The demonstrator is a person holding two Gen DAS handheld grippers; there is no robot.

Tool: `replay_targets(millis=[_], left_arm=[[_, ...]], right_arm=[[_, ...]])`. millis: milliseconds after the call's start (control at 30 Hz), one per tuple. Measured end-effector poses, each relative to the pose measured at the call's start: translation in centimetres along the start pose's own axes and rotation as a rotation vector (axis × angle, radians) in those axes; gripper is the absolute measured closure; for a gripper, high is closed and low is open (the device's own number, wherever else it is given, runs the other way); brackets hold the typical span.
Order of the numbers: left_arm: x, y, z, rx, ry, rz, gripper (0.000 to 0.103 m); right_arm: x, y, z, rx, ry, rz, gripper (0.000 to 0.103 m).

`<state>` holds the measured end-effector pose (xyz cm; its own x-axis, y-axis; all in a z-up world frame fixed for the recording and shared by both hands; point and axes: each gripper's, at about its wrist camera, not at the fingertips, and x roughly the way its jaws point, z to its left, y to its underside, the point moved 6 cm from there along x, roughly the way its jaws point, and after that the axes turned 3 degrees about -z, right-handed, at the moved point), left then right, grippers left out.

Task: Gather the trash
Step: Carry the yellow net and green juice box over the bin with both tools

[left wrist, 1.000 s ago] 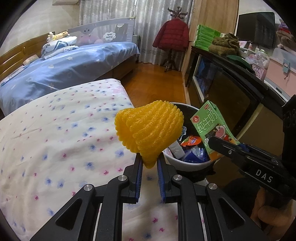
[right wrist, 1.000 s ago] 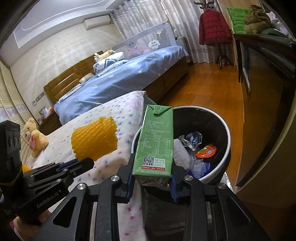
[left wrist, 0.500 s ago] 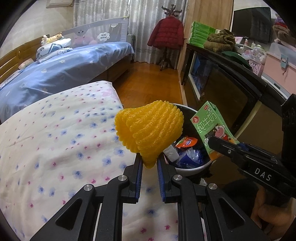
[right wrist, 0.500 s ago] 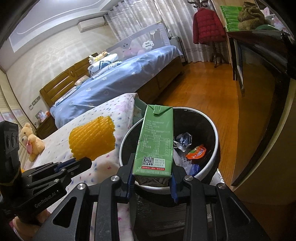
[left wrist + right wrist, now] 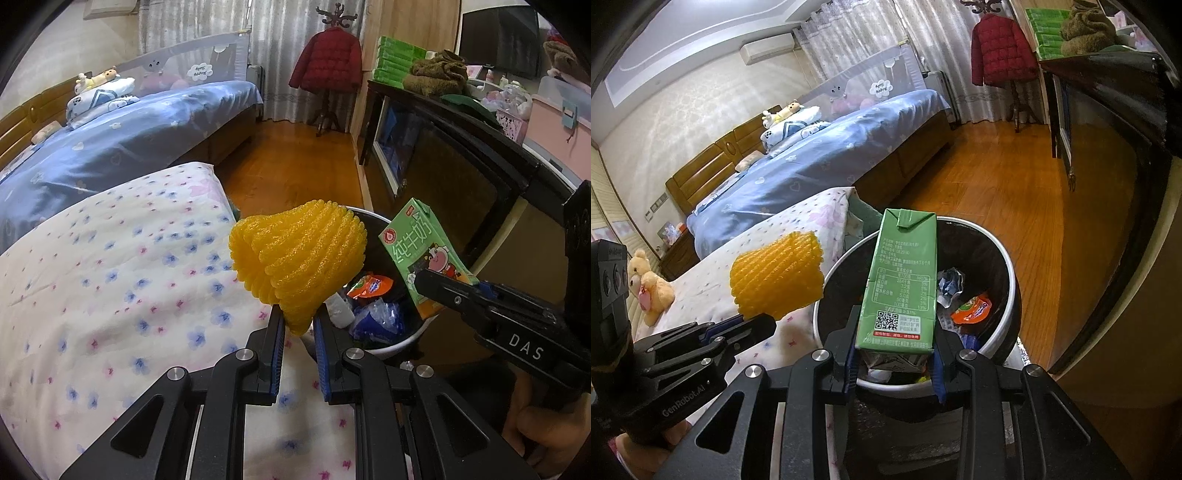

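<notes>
My left gripper is shut on a yellow foam fruit net and holds it over the bed's edge beside the white-rimmed trash bin. My right gripper is shut on a green milk carton, held upright over the near rim of the bin. The bin holds an orange wrapper, crumpled foil and blue plastic. The foam net and left gripper show at the left in the right wrist view. The carton and right gripper show at the right in the left wrist view.
The bin stands between a floral-sheeted bed and a dark cabinet. A blue bed lies beyond. A wooden floor runs to a coat stand with a red jacket. A teddy bear sits on the bed.
Both grippers have moved a little farther over the bin with their loads still held. The bin now sits lower and nearer in both views.
</notes>
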<state>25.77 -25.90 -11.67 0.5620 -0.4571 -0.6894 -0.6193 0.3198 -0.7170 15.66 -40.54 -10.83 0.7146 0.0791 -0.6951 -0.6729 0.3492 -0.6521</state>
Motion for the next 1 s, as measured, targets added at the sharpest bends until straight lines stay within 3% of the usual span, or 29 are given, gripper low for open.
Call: replay_targets(millis=[1000], left_arm=[[2.2, -1.5, -1.2, 0.027, 0.0, 0.021, 0.088]], right_arm=[[1.6, -1.3, -1.6, 0.006, 0.021, 0.013, 0.072]])
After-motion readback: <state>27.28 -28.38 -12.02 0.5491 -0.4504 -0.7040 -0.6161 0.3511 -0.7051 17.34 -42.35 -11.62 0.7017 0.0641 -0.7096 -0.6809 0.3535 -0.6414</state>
